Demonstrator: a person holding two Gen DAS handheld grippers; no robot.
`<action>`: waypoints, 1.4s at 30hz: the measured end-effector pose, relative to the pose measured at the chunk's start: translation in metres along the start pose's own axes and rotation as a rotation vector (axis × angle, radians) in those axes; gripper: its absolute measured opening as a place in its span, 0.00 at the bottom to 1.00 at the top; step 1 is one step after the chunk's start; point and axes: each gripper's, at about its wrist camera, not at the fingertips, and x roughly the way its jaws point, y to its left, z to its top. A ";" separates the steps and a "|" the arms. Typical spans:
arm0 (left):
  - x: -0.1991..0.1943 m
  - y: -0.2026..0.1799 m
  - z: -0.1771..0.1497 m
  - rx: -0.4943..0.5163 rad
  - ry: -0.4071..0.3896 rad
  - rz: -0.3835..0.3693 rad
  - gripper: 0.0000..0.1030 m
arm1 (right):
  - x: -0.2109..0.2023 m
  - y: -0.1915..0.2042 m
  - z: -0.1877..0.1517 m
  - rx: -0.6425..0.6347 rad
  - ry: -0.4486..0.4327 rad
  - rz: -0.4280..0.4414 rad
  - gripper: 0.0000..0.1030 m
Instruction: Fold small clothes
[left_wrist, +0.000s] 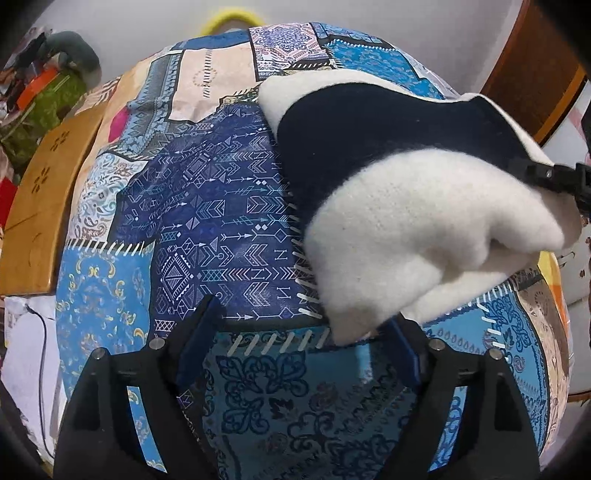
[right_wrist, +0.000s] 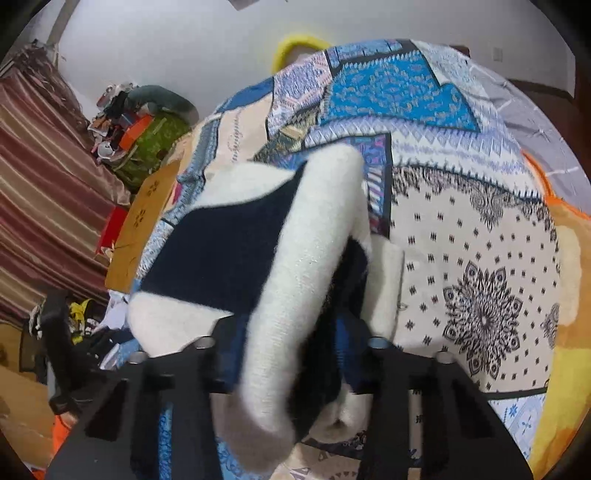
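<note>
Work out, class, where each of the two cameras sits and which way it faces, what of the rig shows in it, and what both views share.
Left wrist: sits on the left gripper, looking down over its open jaws at the quilt; the garment lies ahead to the right, with the right gripper's tip at its far edge.
Right wrist: sits on the right gripper, looking down along fingers closed on the garment.
Shared: garment, quilt, wooden board and yellow ring.
</note>
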 end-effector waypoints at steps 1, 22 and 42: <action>0.001 0.000 -0.001 -0.002 0.000 0.000 0.83 | -0.004 0.003 0.002 -0.009 -0.015 0.004 0.27; -0.007 0.014 -0.012 -0.036 -0.004 0.025 0.87 | -0.019 -0.011 -0.007 -0.043 -0.030 -0.036 0.23; -0.071 0.023 0.030 -0.057 -0.153 0.068 0.87 | -0.046 -0.026 -0.007 -0.046 -0.067 -0.130 0.72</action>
